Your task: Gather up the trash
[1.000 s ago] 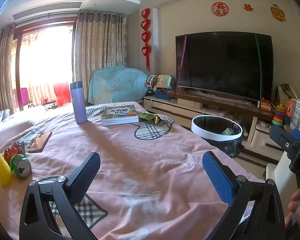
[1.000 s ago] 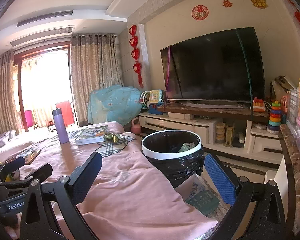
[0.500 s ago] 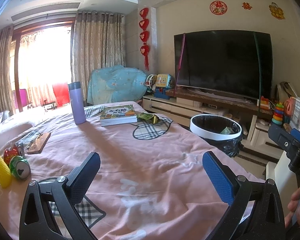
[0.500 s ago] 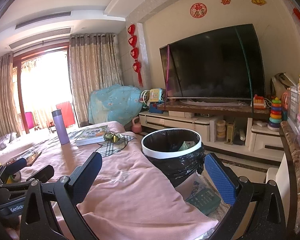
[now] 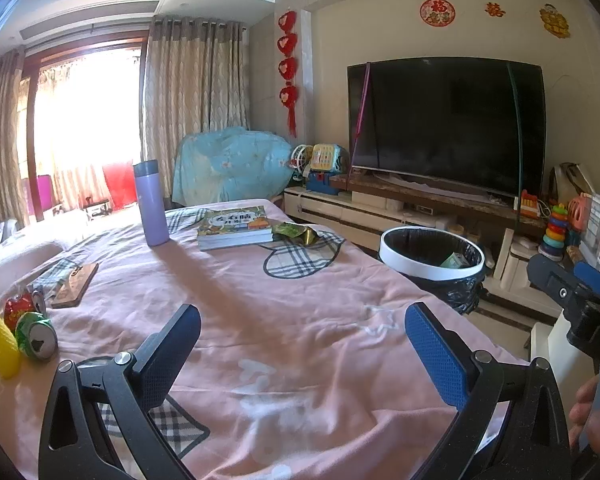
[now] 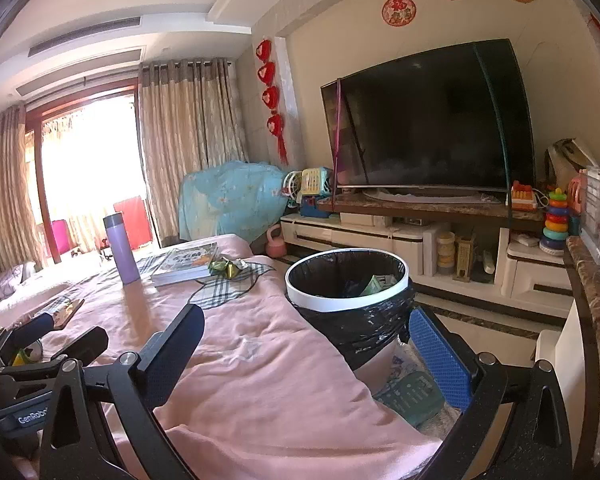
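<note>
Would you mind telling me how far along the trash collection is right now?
Done: some green trash already lies in the bin. In hand: nothing; the left hand-held gripper and right hand-held gripper are both open and empty. Left: the crumpled wrapper beside the book, and the cans near the table's left edge.

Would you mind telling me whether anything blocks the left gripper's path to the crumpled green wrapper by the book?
Nothing visible does. The left gripper, jaws open, faces bare pink blanket all the way to the green wrapper, which lies just right of the book.
</note>
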A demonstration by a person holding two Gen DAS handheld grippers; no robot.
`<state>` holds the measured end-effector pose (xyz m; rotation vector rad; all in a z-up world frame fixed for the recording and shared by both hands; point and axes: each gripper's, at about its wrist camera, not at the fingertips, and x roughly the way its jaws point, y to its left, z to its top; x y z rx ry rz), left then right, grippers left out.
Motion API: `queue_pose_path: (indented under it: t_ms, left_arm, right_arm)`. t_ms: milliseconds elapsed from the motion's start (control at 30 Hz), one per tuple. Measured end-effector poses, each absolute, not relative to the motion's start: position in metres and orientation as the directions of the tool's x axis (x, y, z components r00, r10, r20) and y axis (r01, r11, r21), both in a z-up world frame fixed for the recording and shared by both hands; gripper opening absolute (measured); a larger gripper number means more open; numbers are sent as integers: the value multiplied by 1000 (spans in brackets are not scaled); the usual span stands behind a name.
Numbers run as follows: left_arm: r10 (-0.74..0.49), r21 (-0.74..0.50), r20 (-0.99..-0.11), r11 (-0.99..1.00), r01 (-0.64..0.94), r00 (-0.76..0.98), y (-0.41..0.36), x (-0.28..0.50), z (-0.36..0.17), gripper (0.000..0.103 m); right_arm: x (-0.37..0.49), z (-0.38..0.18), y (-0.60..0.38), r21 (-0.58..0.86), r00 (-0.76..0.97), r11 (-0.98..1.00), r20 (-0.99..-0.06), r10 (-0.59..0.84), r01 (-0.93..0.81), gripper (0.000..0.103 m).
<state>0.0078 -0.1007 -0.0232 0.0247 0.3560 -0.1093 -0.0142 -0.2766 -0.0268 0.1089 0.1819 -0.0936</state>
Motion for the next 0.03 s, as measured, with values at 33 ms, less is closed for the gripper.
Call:
queue_pose_path:
  t_ms: [33]
  left_arm:
    - [-103,2,-352,994,111,930,-100,11,-23,103]
  right_arm:
    - [-13,-27,-276,99,978,990,-190,-81,101,103]
